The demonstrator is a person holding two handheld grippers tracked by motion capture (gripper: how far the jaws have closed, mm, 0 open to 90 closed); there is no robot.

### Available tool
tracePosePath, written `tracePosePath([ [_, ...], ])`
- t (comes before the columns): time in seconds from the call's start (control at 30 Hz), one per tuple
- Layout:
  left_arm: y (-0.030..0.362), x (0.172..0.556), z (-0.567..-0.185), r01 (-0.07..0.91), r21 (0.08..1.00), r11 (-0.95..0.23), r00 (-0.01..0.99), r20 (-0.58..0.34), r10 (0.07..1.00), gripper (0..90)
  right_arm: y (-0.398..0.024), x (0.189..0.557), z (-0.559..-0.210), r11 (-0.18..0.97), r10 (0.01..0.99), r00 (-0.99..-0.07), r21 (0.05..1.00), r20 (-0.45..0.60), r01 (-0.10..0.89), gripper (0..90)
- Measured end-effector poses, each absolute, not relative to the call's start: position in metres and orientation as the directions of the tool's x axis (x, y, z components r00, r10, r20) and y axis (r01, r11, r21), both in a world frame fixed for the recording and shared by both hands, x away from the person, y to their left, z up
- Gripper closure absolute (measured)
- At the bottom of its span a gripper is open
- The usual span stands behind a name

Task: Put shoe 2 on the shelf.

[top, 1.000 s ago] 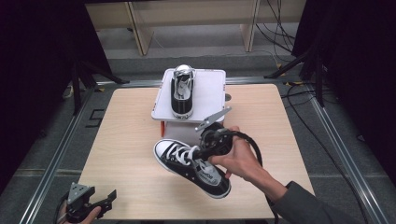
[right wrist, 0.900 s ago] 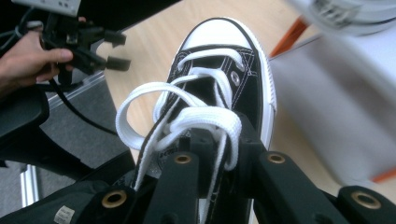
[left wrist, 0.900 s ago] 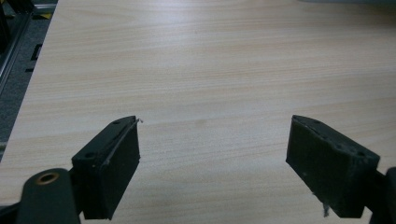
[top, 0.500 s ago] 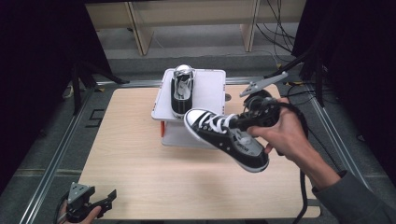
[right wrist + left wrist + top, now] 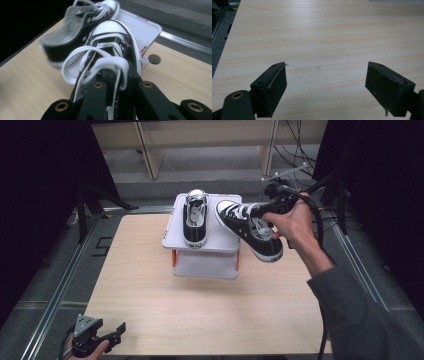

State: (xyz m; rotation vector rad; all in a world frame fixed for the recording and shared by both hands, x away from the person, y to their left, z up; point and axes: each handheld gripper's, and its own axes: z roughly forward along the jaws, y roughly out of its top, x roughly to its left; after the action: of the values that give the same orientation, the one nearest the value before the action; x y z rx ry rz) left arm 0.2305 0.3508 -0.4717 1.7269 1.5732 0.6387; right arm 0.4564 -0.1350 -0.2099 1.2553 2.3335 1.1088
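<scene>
- High view: the right tongs (image 5: 263, 211) are gripping a black-and-white sneaker (image 5: 248, 229) by its tongue and laces, carrying it in the air above the right side of a white stand (image 5: 202, 265) that is sitting at the far edge of the desk (image 5: 200, 320). The sneaker's toe is hanging over the stand's top tray while its heel is jutting out past the tray's right edge. A second sneaker (image 5: 195, 216) is already lying on the left half of the tray, toe pointing to the far edge. The left tongs (image 5: 117, 332) are waiting at the near-left corner of the desk, well apart from the shoes.
- Left gripper view: the left tongs (image 5: 325, 82) are standing wide open over bare desk (image 5: 324, 37), holding nothing.
- Right gripper view: the right tongs (image 5: 119, 82) are pinching the laces and tongue of the carried sneaker (image 5: 111, 45), with the second sneaker (image 5: 82, 22) just beside it on the tray.
- Step in hand, as I judge it: placing the carried shoe beside its partner. The next move is calling for turning it parallel to its partner, lowering it flat onto the free right half, then releasing.
</scene>
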Motion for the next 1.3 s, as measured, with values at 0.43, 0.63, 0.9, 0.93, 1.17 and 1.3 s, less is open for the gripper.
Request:
tracePosePath([
  [0.43, 0.351, 0.230, -0.471, 0.641, 0.767, -0.019, 0.148, -0.099, 0.984, 16.7, -0.084, 0.525, -0.230, 0.133, 0.899, -0.394, 0.737, 0.192, 0.663, 83.1],
  [0.63, 0.350, 0.230, -0.471, 0.632, 0.775, -0.016, 0.156, -0.107, 0.982, 16.7, -0.070, 0.540, -0.236, 0.062, 0.925, -0.320, 0.749, 0.205, 0.659, 83.1],
  [0.9, 0.350, 0.231, -0.471, 0.628, 0.778, -0.019, 0.166, -0.110, 0.980, 16.7, -0.058, 0.548, -0.248, 0.050, 0.950, -0.263, 0.748, 0.170, 0.662, 82.9],
  [0.93, 0.350, 0.231, -0.471, 0.628, 0.778, -0.020, 0.167, -0.109, 0.980, 16.6, -0.058, 0.549, -0.250, 0.018, 0.949, -0.245, 0.742, 0.198, 0.670, 82.9],
  [1.17, 0.348, 0.230, -0.471, 0.634, 0.773, -0.007, 0.152, -0.115, 0.982, 16.7, -0.052, 0.550, -0.266, 0.033, 0.957, -0.236, 0.747, 0.167, 0.664, 82.4],
  [1.3, 0.349, 0.231, -0.471, 0.633, 0.774, -0.024, 0.166, -0.106, 0.980, 16.7, -0.054, 0.547, -0.267, 0.026, 0.948, -0.250, 0.738, 0.195, 0.674, 81.5],
])
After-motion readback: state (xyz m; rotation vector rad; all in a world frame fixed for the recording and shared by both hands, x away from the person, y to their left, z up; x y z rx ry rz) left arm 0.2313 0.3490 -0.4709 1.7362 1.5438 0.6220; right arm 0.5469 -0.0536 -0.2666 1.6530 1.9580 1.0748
